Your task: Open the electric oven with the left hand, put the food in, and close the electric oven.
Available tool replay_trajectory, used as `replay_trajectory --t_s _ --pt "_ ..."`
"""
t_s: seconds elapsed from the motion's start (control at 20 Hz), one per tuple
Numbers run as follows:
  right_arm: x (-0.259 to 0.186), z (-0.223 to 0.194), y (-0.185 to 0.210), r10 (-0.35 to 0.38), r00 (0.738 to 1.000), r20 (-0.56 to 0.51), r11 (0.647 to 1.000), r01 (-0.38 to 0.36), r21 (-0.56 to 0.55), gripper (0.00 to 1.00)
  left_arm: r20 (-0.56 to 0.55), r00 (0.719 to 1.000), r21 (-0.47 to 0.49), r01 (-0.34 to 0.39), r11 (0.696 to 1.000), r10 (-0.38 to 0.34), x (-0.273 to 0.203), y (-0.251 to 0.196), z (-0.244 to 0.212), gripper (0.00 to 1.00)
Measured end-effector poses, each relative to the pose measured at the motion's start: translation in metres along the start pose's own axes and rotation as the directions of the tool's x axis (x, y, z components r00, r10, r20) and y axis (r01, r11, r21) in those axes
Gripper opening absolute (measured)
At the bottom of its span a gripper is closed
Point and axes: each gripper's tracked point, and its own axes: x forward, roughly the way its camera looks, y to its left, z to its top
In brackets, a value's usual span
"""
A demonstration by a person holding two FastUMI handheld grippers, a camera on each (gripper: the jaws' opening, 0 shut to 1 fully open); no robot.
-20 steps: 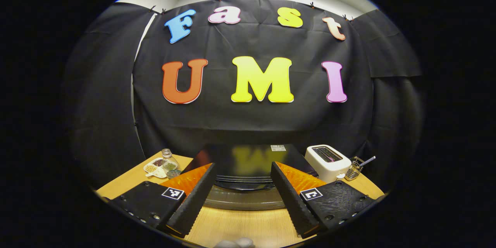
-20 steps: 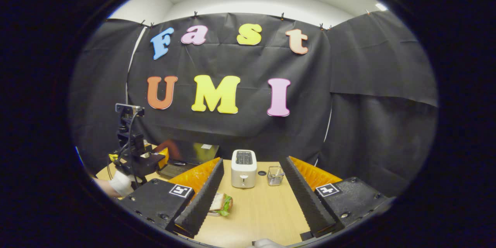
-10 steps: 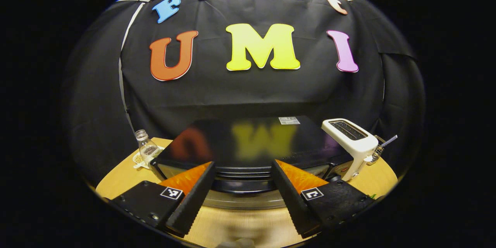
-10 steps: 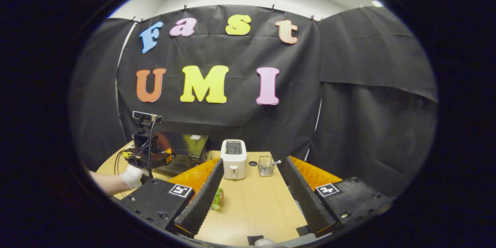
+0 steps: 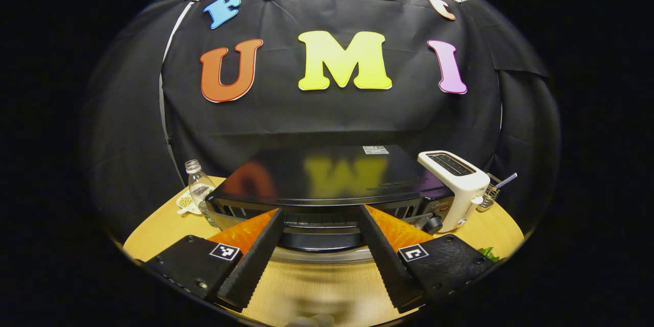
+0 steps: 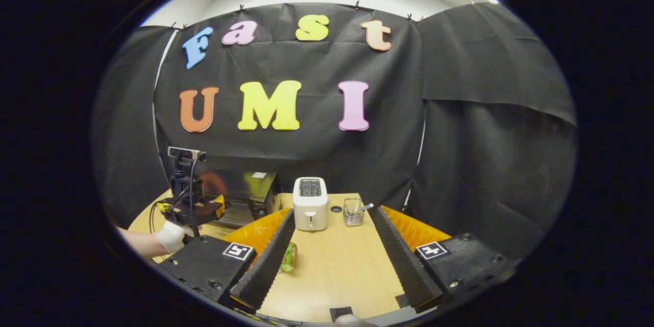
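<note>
The black electric oven (image 5: 327, 176) stands right in front of my left gripper (image 5: 320, 209). Its door (image 5: 322, 237) leans out toward me. The silver handle bar (image 5: 322, 256) runs across between my widely spread fingers, which stand open. In the right gripper view that gripper (image 6: 191, 209) is at the oven (image 6: 245, 186), held by a gloved hand (image 6: 168, 235). My right gripper (image 6: 332, 210) is open above the table. A sandwich (image 6: 288, 258) with green lettuce lies on the wood, partly behind its left finger (image 6: 265, 260).
A white toaster (image 6: 310, 203) and a wire utensil holder (image 6: 352, 212) stand at the back of the wooden table (image 6: 337, 265). Left of the oven are a clear bottle (image 5: 198, 186) and a small dish (image 5: 185, 203). The oven's knob (image 5: 434, 224) faces me.
My left gripper came closer to the oven and sank, so the oven's front now shows, with the handle still between its fingers. The right gripper drew back; the sandwich slid partly behind its left finger.
</note>
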Motion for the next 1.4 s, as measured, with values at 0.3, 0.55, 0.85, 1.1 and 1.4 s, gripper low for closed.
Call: replay_trajectory --t_s 0.3,0.55,0.85,1.1,1.4 --pt "0.000 -0.012 0.012 0.037 0.999 -0.026 0.999 -0.037 0.005 0.91 -0.009 1.000 0.022 0.008 1.000 -0.007 -0.032 -0.001 -0.025 0.97" --pt "-0.005 -0.023 0.014 0.051 0.998 -0.044 0.999 -0.051 0.001 0.91 -0.154 0.988 0.013 0.022 1.000 -0.020 -0.047 -0.001 -0.081 0.96" --pt "-0.016 -0.035 0.006 0.033 0.997 -0.063 0.999 -0.033 -0.011 1.00 -0.274 0.962 0.019 0.024 1.000 -0.018 -0.055 0.003 -0.143 0.99" --pt "-0.017 -0.052 0.001 0.019 0.995 -0.098 1.000 -0.020 -0.010 1.00 -0.349 0.937 0.012 0.017 1.000 -0.012 -0.053 0.001 -0.173 0.98" --pt "-0.018 -0.069 0.004 0.049 0.990 -0.134 0.999 -0.049 0.002 1.00 -0.304 0.952 0.003 0.047 0.999 -0.044 -0.056 -0.006 -0.163 0.98"
